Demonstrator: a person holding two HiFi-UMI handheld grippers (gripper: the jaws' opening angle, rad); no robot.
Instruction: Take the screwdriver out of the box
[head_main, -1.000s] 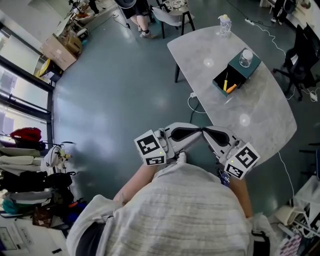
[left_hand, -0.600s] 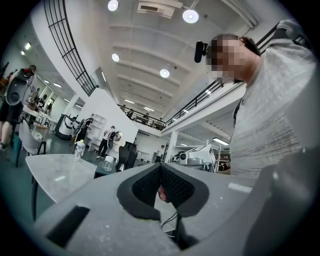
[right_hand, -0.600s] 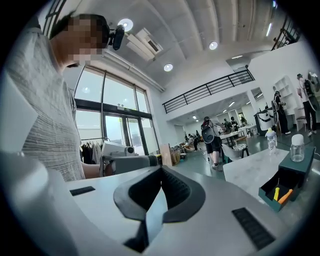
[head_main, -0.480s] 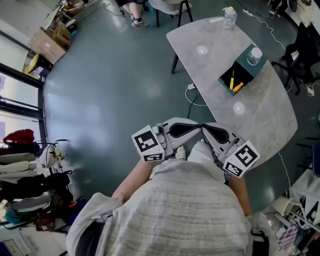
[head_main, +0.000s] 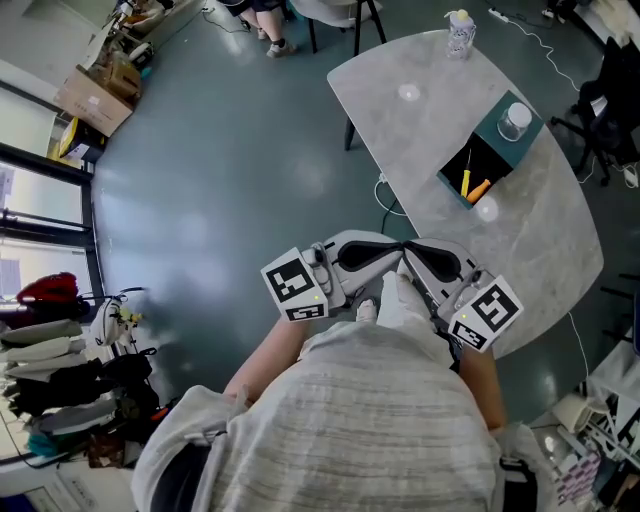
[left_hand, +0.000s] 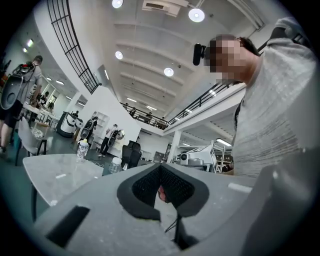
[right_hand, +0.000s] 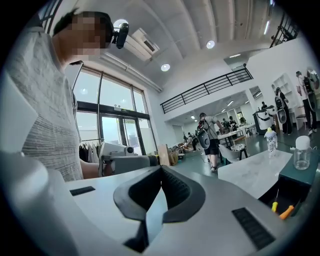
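Observation:
A dark teal box (head_main: 497, 150) lies open on the grey table (head_main: 420, 130), far ahead of both grippers. Inside it I see a yellow-handled screwdriver (head_main: 465, 184) and an orange tool (head_main: 479, 189); both also show in the right gripper view, the screwdriver (right_hand: 274, 205) beside the orange tool (right_hand: 286, 212). A clear jar (head_main: 515, 119) stands on the box's lid. My left gripper (head_main: 392, 252) and right gripper (head_main: 412, 254) are held close to the body, tip to tip, over the floor by the table's near edge. Both are shut and hold nothing, as each gripper view shows: left gripper (left_hand: 161, 169), right gripper (right_hand: 161, 170).
A plastic bottle (head_main: 459, 34) stands at the table's far end. A cable (head_main: 386, 198) trails on the floor under the table. Office chairs (head_main: 612, 95) are at the right, cardboard boxes (head_main: 95, 95) at the far left, hanging clothes (head_main: 50, 350) at the near left. People stand in the background.
The table and box have shifted a little in the head view as I move towards them. Both grippers stay shut, tip to tip, in front of the body.

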